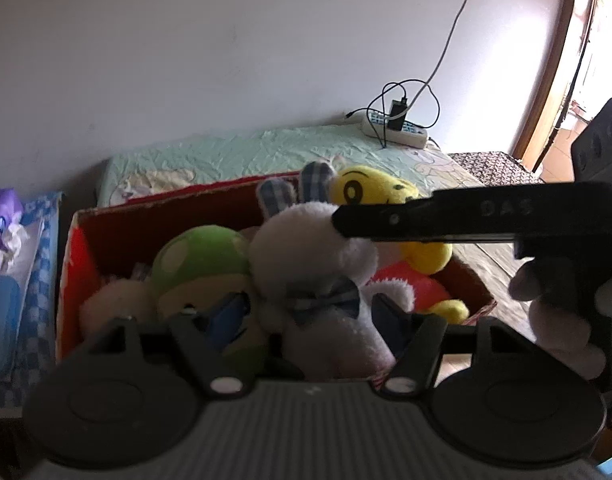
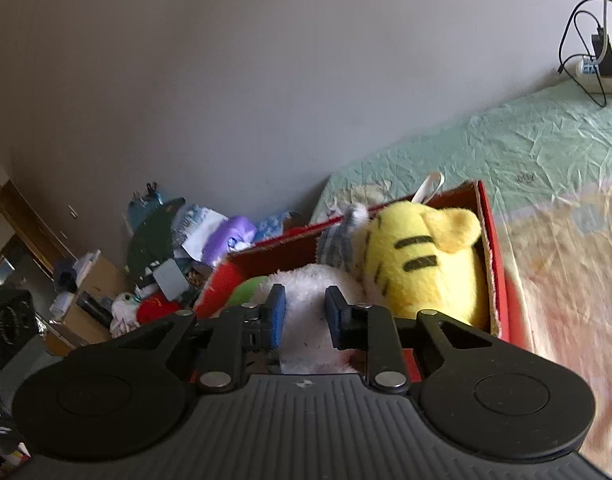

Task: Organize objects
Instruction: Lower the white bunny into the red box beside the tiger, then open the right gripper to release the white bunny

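The left gripper [image 1: 306, 316] pinches the white plush rabbit [image 1: 318, 276] at its body, inside the red box [image 1: 71, 260] just ahead of it. The right gripper [image 2: 305, 314] is narrowed around the rabbit's white fur [image 2: 306, 292], with the yellow tiger plush [image 2: 418, 264] to its right. The box sits on the bed [image 2: 546, 152].

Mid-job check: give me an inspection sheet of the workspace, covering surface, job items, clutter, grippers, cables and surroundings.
Surface: bed with crumpled pale green sheet.
Job's things: red box on the bed, filled with white bunny plush, green mushroom plush, yellow tiger plush.
Clutter: heap of bags and boxes on the floor beside the bed.
Grippers: left gripper clamped on the bunny's body; right gripper closed on the bunny's white fur.
Cables: power strip with tangled leads on the bed.
Surroundings: plain wall, doorway.
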A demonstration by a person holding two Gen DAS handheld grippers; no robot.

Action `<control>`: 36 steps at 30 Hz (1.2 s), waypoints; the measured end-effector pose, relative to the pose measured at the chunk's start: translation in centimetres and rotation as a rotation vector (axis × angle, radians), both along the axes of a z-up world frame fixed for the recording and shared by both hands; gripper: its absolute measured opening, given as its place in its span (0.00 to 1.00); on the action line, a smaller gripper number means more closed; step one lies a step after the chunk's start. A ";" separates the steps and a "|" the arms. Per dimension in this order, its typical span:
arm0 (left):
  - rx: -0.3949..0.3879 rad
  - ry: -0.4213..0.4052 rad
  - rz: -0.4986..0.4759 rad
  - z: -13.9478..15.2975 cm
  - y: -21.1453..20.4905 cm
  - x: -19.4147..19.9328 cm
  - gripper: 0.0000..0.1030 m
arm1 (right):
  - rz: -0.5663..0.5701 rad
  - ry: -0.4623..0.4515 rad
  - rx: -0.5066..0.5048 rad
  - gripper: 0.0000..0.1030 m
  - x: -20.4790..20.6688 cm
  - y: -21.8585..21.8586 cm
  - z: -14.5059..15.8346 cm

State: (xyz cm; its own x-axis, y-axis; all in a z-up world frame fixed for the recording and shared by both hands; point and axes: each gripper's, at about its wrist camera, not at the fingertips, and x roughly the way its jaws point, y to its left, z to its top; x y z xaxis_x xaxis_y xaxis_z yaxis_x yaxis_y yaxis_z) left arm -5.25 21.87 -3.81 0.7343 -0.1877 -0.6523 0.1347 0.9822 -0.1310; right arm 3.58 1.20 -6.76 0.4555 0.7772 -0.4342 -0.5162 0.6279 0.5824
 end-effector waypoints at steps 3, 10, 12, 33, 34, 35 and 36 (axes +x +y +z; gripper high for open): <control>0.006 0.012 0.007 -0.3 0.1 0.3 0.66 | 0.004 -0.009 -0.039 0.21 0.3 0.6 -0.5; 0.045 0.036 0.024 -0.5 -0.6 1.0 0.72 | -0.011 -0.052 -0.082 0.19 -0.5 0.4 -0.6; 0.070 0.045 0.030 -0.4 -1.2 1.1 0.73 | -0.027 -0.057 -0.086 0.23 -0.7 0.2 -0.2; 0.269 0.183 0.188 0.3 -5.7 1.3 0.86 | -0.191 -0.082 -0.203 0.44 -4.7 -2.4 2.1; 0.270 0.191 0.189 0.4 -6.0 1.2 0.86 | -0.198 -0.086 -0.206 0.45 -5.0 -2.7 2.2; 0.271 0.195 0.189 0.5 -6.3 1.1 0.86 | -0.204 -0.089 -0.209 0.46 -5.2 -2.9 2.3; 0.276 0.193 0.192 0.6 -6.6 1.0 0.86 | -0.213 -0.089 -0.212 0.46 -5.3 -3.1 2.4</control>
